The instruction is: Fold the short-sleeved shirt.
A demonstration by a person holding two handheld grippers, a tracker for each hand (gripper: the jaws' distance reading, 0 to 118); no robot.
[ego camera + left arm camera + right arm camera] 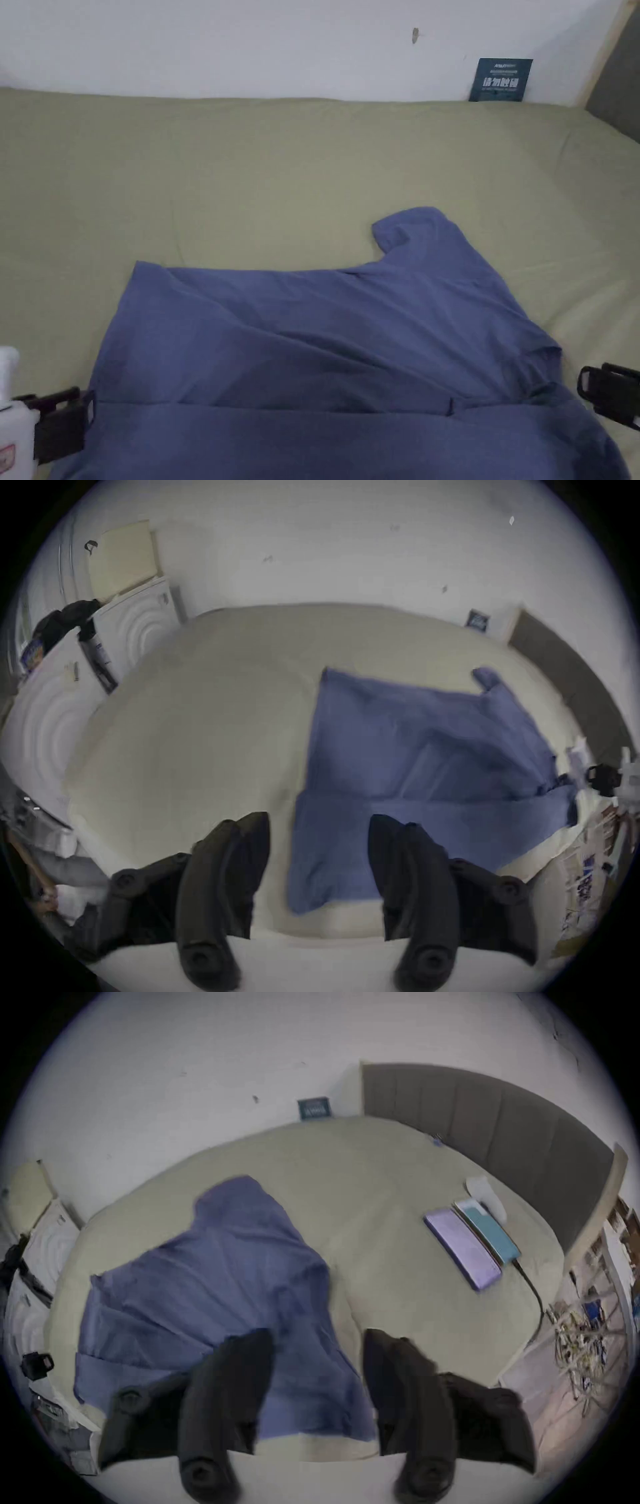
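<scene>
The blue shirt (325,350) lay half-folded on the bed (281,169); left tongs (318,871) and right tongs (318,1383) hung apart at its sides, flanking it, likely for another fold.

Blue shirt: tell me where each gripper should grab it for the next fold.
Probably the two ends of the near folded band of the blue shirt. Left gripper comes in from the shirt's left edge, right gripper from the right edge. Both hover open beside those ends, and the band lies flat on the bed.
</scene>
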